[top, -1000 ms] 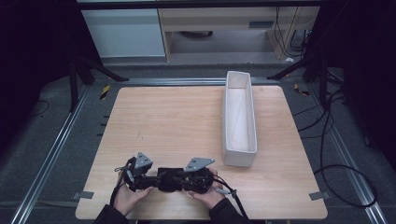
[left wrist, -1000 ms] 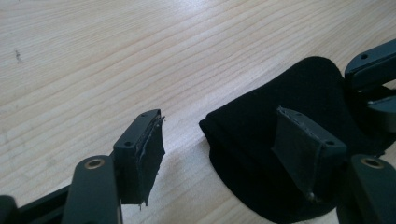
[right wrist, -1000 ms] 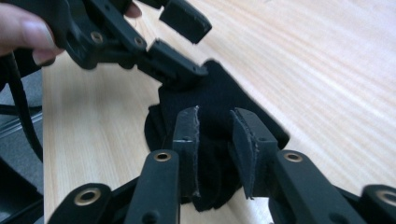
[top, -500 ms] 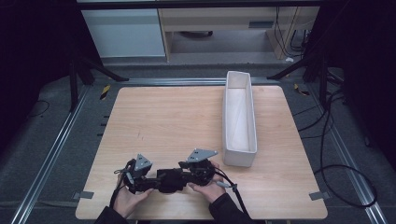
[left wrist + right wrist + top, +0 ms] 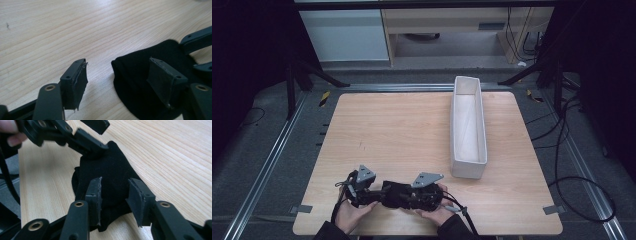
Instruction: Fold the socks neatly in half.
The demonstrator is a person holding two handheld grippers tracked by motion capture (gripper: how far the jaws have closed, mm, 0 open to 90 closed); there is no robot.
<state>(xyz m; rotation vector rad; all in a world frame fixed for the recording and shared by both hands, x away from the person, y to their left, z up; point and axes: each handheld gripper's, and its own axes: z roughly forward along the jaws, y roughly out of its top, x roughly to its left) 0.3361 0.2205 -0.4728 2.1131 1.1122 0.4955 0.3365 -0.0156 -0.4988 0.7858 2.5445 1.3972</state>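
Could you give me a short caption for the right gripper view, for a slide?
Right gripper open over a black cloth on the wooden table, left gripper at its far end.

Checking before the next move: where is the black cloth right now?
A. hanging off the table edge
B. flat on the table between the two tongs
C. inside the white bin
B: the black cloth lies on the wooden table, with the white bin standing apart.
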